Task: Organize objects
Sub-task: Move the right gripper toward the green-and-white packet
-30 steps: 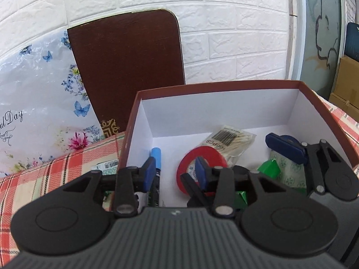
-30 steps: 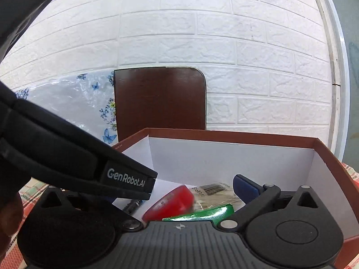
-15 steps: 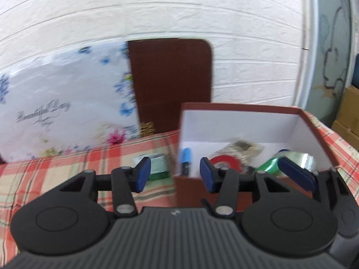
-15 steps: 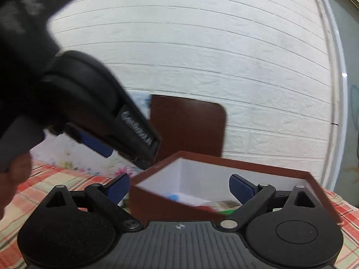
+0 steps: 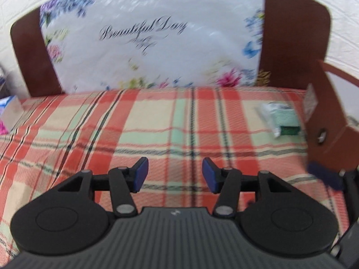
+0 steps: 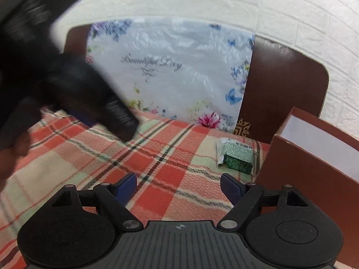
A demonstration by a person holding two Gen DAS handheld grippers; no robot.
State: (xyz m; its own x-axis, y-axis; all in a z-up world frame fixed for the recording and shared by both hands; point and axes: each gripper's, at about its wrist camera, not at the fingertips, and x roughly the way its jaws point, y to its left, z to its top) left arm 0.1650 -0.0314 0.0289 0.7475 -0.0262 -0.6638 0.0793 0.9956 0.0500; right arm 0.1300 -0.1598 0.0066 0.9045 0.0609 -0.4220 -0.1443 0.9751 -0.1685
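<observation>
both grippers have swung away from the brown box (image 6: 314,163), which now sits at the right edge of each view, and hang over the plaid cloth (image 5: 157,130). left gripper (image 5: 175,177) has just been opening, right gripper (image 6: 178,187) closing; each stands apart with nothing between its pads. a green packet (image 6: 236,157) lies on the cloth just beside the box, below a floral bag (image 5: 152,35).

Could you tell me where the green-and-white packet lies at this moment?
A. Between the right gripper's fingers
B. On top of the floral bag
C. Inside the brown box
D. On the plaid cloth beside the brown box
D: the green-and-white packet lies flat on the plaid cloth, just left of the brown box and outside its wall.
</observation>
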